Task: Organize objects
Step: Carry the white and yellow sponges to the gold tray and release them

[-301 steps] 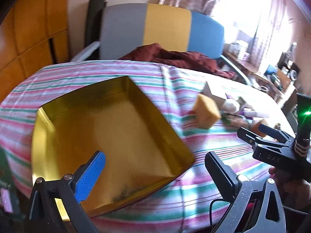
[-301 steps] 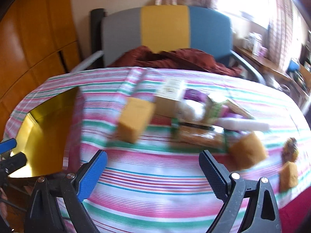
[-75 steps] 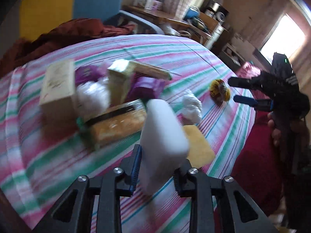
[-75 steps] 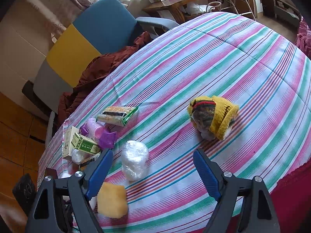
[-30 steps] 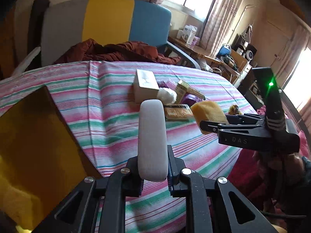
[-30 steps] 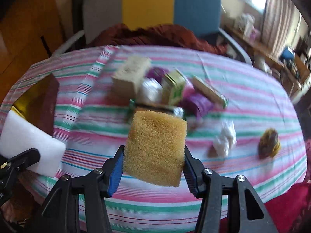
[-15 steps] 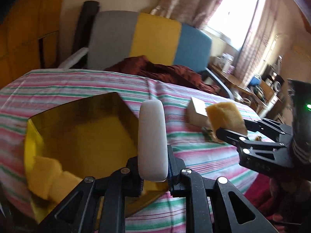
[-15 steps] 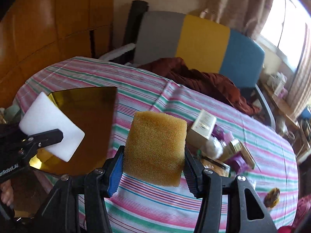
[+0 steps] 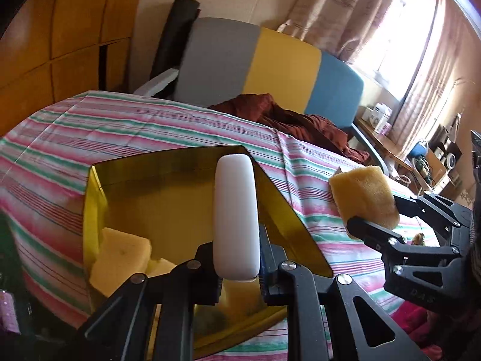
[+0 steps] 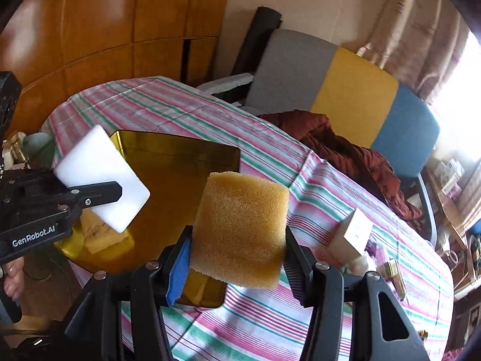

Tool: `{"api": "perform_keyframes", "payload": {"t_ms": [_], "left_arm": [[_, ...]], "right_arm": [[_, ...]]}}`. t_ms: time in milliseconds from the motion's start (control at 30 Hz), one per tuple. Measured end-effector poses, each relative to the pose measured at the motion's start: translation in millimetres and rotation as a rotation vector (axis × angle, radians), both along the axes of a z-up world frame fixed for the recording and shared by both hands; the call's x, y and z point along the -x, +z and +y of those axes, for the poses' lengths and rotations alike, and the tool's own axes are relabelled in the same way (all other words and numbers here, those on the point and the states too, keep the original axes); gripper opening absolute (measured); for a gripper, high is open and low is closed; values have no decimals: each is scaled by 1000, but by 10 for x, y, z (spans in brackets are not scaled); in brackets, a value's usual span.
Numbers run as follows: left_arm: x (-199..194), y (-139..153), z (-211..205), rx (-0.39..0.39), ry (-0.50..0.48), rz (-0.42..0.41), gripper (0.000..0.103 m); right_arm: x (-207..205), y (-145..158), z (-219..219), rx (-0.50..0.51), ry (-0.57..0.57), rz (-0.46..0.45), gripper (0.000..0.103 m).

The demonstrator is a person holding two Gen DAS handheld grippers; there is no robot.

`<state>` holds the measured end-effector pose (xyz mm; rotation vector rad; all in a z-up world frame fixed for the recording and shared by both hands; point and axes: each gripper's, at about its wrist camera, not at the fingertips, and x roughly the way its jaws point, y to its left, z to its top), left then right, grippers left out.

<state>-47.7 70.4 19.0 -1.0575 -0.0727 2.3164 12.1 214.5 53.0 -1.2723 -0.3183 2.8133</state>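
Gripping a white foam block (image 9: 236, 216) edge-on, left gripper (image 9: 237, 255) fingers clamped hard on its lower end, block standing upright over the gold tray (image 9: 180, 198). Right gripper (image 10: 237, 258) fingers closed on a yellow sponge (image 10: 240, 231) at its two side faces, held just above the near right corner of the gold tray. Two more yellow sponge pieces (image 9: 120, 258) lying inside the gold tray, at its near left corner.

Both likely very light, soft and springy; pores visible on the sponge, so probably squashing under a firm pinch and rebounding on release. Not fragile, hardly slippery. Best held across flat faces near the middle, as now.

Readable writing: "GenRobot.AI" (image 10: 33, 240) on the left gripper body, "DAS" (image 9: 422, 294) on the right. Carton (image 10: 351, 234) right of the gold tray, on the striped bench (image 10: 168, 111): print too small to read.
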Motion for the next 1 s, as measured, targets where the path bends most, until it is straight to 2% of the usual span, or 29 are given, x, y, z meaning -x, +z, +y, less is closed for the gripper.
{"api": "perform_keyframes", "payload": {"t_ms": [167,467,767,833,900,1000], "left_arm": [[121,-49,-136,12,29,-9,19],[487,-145,-330,61,99,-28,19],[958,-253,-462,96,146,-60,19],[1047,-279,-490,90,157,-68,29],[1092,-277,-536,85,188,-67,50],[1063,-242,-660,54,236,-60,59]], "right_arm": [[94,-54,-128,-9,26,-20,56],[369,-386,-198,21,41,-119,56],[804,-500,-179,52,20,-146,56],[920,-523,-161,52,2,-136,56],[1034,-547,-124,38,-37,-125,59],[1123,-549,-61,75,-54,-133,80]]}}
